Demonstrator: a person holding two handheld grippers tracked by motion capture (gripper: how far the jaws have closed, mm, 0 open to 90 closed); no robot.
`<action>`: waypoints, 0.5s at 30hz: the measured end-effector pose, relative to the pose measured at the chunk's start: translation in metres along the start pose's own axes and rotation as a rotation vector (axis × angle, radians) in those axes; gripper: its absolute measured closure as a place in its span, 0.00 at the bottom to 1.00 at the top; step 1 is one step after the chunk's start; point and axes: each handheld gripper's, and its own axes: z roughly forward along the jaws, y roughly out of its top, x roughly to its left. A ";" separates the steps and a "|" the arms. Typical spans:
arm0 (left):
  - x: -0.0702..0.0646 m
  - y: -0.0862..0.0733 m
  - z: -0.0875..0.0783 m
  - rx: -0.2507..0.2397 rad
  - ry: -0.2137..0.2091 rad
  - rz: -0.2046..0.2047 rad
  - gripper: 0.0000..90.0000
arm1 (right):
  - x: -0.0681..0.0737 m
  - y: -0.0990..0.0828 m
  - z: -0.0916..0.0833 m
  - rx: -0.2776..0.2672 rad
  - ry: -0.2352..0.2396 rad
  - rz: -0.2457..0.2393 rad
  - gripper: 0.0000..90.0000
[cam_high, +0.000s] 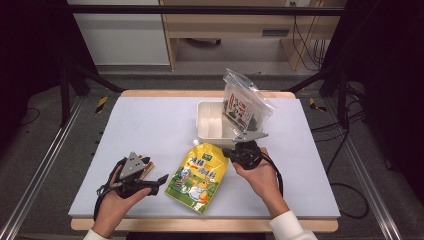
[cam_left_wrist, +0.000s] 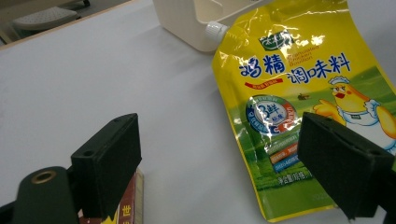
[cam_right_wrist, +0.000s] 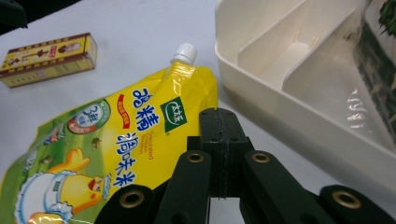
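At left on the white tabletop: left hand-held gripper, jaws standing wide apart with nothing between them, pointing toward the middle. Just beside its nearer jaw, partly tucked under it: small yellow-and-red box, lying flat. In the middle: yellow spouted pouch, flat on its back, white cap toward the far side and almost touching the cream divided tray. Right of the pouch: right hand-held gripper, jaws pressed together on nothing, tips over the pouch's upper corner near the tray's front wall. Farther right, upright at the tray's right end: clear bag of dark contents.
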 end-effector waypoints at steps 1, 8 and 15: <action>0.000 0.002 0.000 -0.002 -0.002 0.003 0.15 | 0.000 0.004 -0.002 0.000 0.000 -0.007 1.00; 0.003 0.022 -0.002 0.006 -0.024 0.046 0.15 | 0.002 0.032 -0.016 -0.007 0.003 -0.072 1.00; 0.009 0.052 -0.006 0.021 -0.032 0.122 0.14 | 0.009 0.061 -0.028 -0.013 0.009 -0.157 1.00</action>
